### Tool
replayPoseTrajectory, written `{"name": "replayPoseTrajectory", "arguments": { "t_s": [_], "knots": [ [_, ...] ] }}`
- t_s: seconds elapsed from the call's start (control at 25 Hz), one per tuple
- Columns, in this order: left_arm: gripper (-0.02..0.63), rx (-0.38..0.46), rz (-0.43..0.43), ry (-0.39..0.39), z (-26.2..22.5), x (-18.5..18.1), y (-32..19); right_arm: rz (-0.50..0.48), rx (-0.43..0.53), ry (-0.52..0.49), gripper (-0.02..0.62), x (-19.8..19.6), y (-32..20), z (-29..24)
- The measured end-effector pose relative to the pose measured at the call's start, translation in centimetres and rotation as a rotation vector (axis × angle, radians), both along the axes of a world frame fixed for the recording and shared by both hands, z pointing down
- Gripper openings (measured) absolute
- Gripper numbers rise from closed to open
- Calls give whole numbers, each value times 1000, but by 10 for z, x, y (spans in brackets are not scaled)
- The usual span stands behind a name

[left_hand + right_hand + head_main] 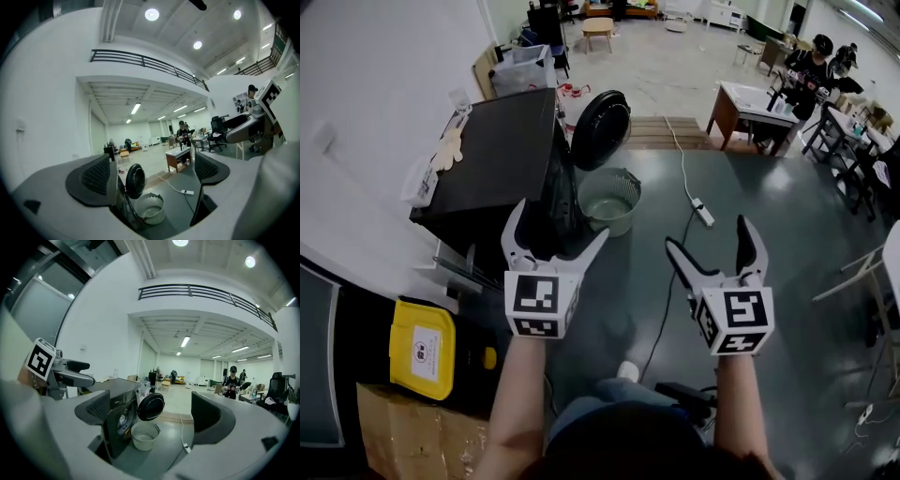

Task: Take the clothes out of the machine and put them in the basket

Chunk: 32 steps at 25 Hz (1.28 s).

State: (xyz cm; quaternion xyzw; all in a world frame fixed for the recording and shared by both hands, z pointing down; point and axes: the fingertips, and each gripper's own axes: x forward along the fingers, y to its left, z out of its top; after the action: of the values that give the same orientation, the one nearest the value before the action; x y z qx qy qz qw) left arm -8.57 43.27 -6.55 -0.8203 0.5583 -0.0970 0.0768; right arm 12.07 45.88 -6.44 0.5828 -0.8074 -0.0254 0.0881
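Overhead, looking steeply down, a person holds two grippers out over a dark floor. The left gripper [560,225] and right gripper [708,239] both have their jaws spread wide with nothing between them; each gripper's own view confirms this.

At 10 o'clock from the left gripper stands a black washing machine [502,150], its round door [600,127] swung open. A pale green basket [609,226] sits on the floor at 12 o'clock from that gripper, just beside the machine's front and below the open door. It looks empty. The clothes cannot be made out from above; the drum opening is dark.

A white cable [680,159] runs to a power strip [701,214] at 12 o'clock from the right gripper, near the basket.

Likely risks: a gripper reaching in could knock the open door, a loosely pinched garment could fall short of the basket, and the cable could catch a foot.
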Motion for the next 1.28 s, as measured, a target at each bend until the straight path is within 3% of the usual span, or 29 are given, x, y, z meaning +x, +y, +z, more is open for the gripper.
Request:
{"name": "replayPoseTrajectory", "arguments": {
  "t_s": [0.48,0.72,1.0,1.28],
  "knots": [
    [566,-25,-28,-14,12,20,-29,6,-19,-23,541,33,-31,15],
    [566,-24,-3,-18,15,28,-62,53,-21,-28,541,48,-56,21],
    [566,-25,0,2,23,25,-124,93,-18,-39,540,64,-105,22],
    [566,-33,-9,-5,22,20,-209,85,-31,-25,540,58,-188,17]
  ]
}}
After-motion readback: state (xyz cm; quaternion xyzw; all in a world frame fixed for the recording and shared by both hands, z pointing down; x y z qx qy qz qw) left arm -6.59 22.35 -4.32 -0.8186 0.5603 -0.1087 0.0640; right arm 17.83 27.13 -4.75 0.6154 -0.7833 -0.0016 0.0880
